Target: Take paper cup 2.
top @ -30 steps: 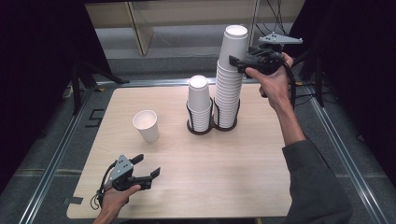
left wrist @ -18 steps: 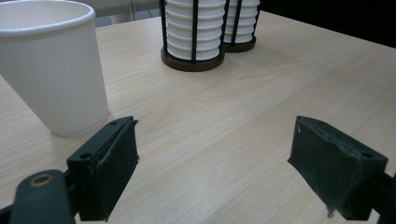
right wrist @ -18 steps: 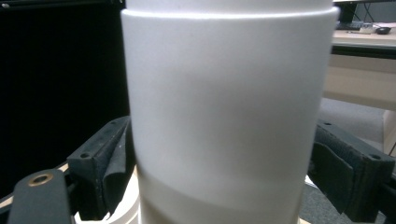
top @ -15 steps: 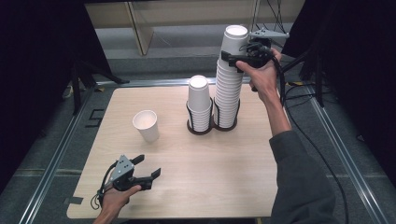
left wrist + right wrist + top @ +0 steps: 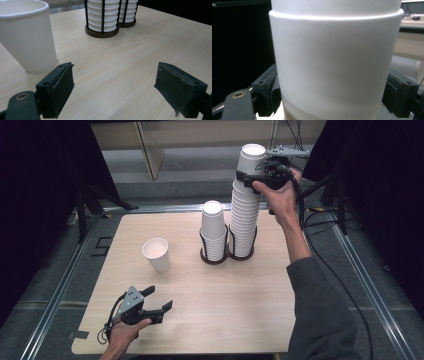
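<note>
While the right claw (image 5: 248,174) sits around the top cup (image 5: 251,160) of the tall stack (image 5: 245,215), its jaws flank the cup wall in the right gripper view and seem to press it, so I judge the step to be pulling that cup free. A straight upward lift should keep the stack from tipping out of its wire holder (image 5: 241,251) at the far side of the counter (image 5: 225,305). Squeezing lightly matters, since paper walls buckle. The left claw (image 5: 159,301) rests low near the front edge, jaws apart and holding nothing, just beside the loose cup (image 5: 156,254).
</note>
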### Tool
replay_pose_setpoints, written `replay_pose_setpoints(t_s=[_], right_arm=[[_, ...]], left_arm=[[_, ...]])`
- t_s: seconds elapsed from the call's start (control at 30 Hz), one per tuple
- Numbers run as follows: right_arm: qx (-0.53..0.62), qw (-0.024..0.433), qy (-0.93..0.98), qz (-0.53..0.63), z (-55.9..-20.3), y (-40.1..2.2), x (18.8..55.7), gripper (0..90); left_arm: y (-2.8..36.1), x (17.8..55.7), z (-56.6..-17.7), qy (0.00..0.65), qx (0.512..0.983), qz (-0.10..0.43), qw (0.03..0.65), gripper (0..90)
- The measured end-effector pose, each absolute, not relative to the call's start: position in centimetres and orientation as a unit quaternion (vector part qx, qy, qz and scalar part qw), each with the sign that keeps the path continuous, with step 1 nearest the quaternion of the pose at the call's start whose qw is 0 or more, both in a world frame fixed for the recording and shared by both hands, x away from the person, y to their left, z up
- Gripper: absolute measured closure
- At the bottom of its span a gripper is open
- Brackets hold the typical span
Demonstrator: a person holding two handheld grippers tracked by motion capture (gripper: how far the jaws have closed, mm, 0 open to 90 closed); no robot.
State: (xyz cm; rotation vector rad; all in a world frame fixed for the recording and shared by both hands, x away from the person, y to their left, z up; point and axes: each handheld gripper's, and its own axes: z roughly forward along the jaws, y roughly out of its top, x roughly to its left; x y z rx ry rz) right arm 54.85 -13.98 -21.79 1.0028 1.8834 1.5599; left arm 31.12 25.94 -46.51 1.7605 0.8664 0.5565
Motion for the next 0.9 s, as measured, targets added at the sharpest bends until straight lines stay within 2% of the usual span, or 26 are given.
replay_pose_setpoints(t_s=[0.77,0.9], right_arm=[[0.342,0.298,0.647,0.613,-14.4,-14.5,52.6,17.5],[0.344,0.295,0.639,0.622,-13.7,-15.2,51.8,17.5]], left_arm=[[26.0,31.3,-46.6,0.350,0.736,0.230,0.532,14.5],[26.0,31.2,-46.5,0.349,0.737,0.230,0.531,14.4]])
